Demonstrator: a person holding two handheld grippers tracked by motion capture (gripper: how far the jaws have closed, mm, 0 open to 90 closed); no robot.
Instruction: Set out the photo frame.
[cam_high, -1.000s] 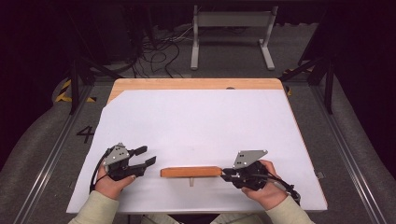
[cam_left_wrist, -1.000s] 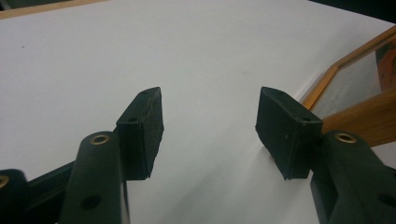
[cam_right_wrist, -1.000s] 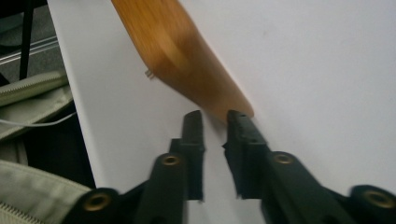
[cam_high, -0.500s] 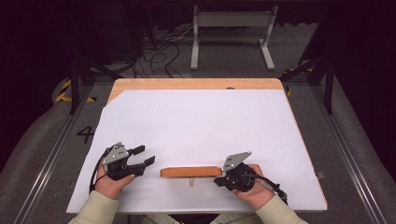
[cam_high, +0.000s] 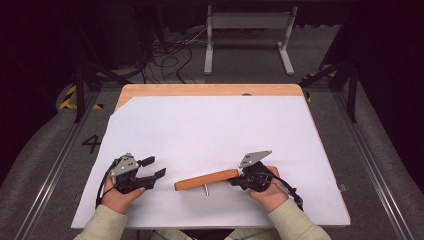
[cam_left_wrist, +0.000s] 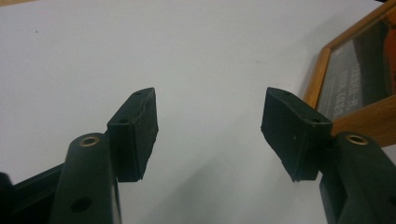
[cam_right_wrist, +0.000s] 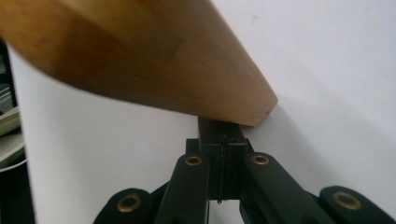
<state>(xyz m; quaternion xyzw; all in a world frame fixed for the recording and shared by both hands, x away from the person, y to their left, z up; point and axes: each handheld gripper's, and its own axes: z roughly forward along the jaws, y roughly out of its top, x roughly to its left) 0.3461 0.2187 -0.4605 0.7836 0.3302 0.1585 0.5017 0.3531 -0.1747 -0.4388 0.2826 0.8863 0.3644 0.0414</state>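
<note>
- a wooden block (cam_high: 206, 179) is being lifted at its right end by the right gripper (cam_high: 235, 181), near the front edge of the white sheet (cam_high: 215, 130) on the table (cam_high: 210, 90); its left end is sitting lower.
- in the right gripper view, the jaws are being held pressed together under the block's end (cam_right_wrist: 187, 70), with nothing visibly clamped between them.
- the left gripper (cam_high: 156, 168) is being held released, its pads (cam_left_wrist: 135, 130) well apart over bare sheet, and its jaws have just been opening with nothing between them.
- a wooden frame (cam_left_wrist: 345, 88) is being shown beside the left gripper's right pad.
</note>
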